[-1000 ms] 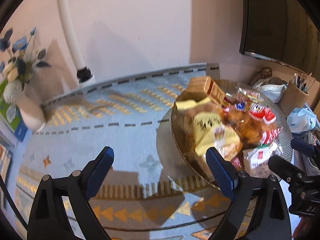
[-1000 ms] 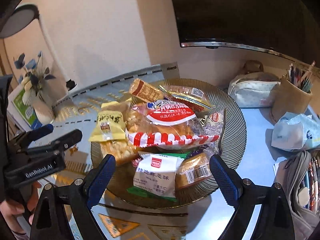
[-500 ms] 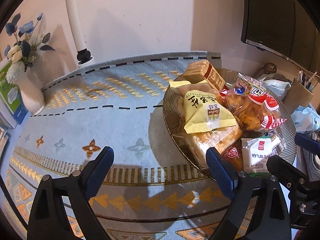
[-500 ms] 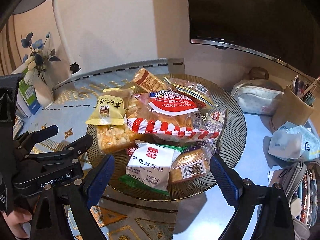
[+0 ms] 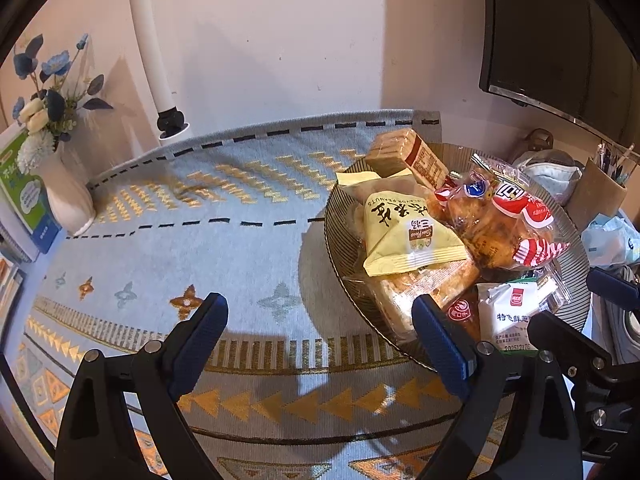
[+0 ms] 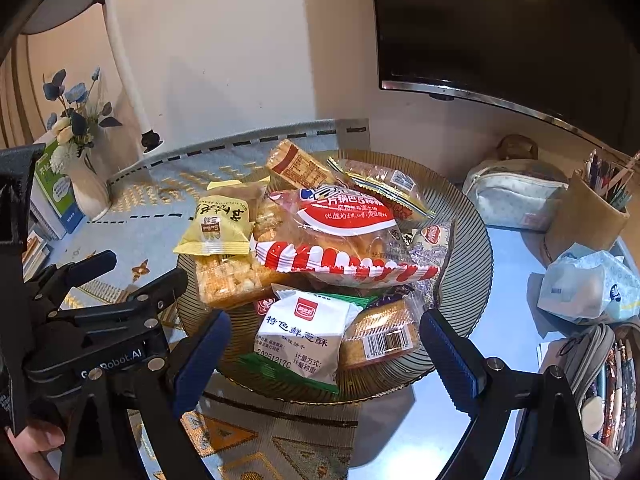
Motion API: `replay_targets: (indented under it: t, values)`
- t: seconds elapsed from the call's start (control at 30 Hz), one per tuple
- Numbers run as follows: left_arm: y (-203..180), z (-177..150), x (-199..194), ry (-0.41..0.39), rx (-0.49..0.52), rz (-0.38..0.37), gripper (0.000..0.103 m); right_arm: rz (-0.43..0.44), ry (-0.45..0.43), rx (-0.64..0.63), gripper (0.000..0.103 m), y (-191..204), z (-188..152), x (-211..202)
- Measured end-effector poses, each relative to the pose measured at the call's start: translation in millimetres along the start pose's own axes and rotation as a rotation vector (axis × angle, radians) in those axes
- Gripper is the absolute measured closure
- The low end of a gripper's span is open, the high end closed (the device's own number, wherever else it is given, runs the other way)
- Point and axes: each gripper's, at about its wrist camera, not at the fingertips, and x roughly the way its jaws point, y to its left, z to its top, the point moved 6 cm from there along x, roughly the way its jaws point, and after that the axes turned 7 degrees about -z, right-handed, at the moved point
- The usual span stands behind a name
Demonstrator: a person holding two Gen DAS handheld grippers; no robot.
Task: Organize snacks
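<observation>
A ribbed glass plate [image 6: 476, 256] [image 5: 340, 240] holds a heap of wrapped snacks. On top lie a yellow peanut packet [image 5: 404, 236] [image 6: 218, 226] and a red-and-white bag of crisps [image 6: 340, 240] [image 5: 504, 220]. A white biscuit packet [image 6: 308, 336] [image 5: 508, 312] sits at the near rim beside a barcoded cake [image 6: 380, 338]. My left gripper [image 5: 320, 332] hovers open over the blue cloth, left of the plate. My right gripper [image 6: 324, 344] is open above the plate's near edge, nothing between its fingers.
A white vase of blue flowers [image 5: 60, 184] and a book stand at the left. A lamp pole [image 5: 152, 52] rises at the back. At the right are a pouch [image 6: 516, 192], a pen holder [image 6: 588, 216], a tissue pack [image 6: 588, 288] and a dark screen [image 6: 500, 24].
The left wrist view has swung and sharpened, so the plate sits slightly further right. The right wrist view has tilted a little. Both grippers stay open.
</observation>
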Motion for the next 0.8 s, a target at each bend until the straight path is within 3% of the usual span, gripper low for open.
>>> replay_targets:
  t: [0.27,0.4,0.8]
  values:
    - [1.2,0.0,-0.2,0.01,-0.011,-0.011,0.01,-0.007,-0.003,-0.002,0.008,2.6,1.5,-1.8]
    - [2.1,-0.1,0.6,0.007,-0.009,-0.004,0.002,-0.013,0.0,0.003,0.008,0.8,0.4,-0.5]
    - [-1.9,-1.0,-0.1,0.005,0.001,0.006,0.002,-0.013,0.006,0.018,0.008,-1.6,-0.3,0.9]
